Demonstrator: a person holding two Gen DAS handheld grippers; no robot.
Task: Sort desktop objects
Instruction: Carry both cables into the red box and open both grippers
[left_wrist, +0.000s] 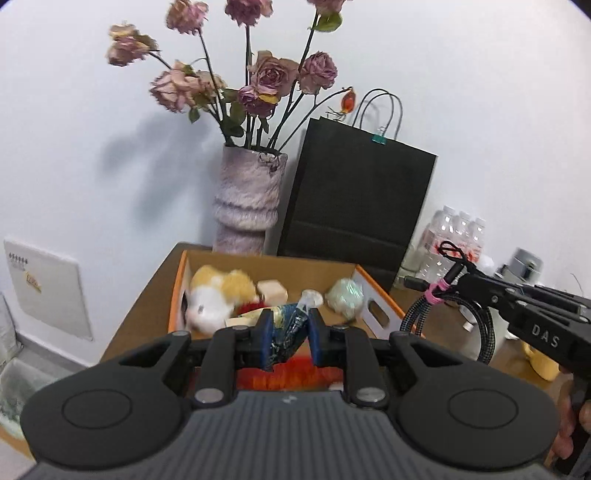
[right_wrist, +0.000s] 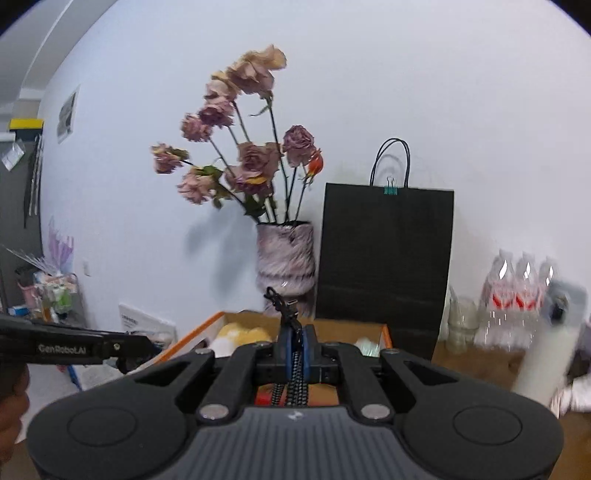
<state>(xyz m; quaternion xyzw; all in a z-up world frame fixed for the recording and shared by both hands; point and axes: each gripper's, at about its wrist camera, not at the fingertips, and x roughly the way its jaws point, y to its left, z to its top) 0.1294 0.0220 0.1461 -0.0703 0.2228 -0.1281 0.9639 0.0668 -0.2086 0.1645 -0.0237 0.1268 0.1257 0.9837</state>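
Your left gripper (left_wrist: 287, 332) is clamped on a crinkly blue foil packet (left_wrist: 290, 326), held over the near edge of the cardboard box (left_wrist: 373, 291), presumably so it drops in w/ the plush toy (left_wrist: 218, 295) & other bits already sorted there. Your right gripper (right_wrist: 295, 341) pinches a coiled braided cable (left_wrist: 417, 314) just right of the box, plug end up, prob. queued to go in next.
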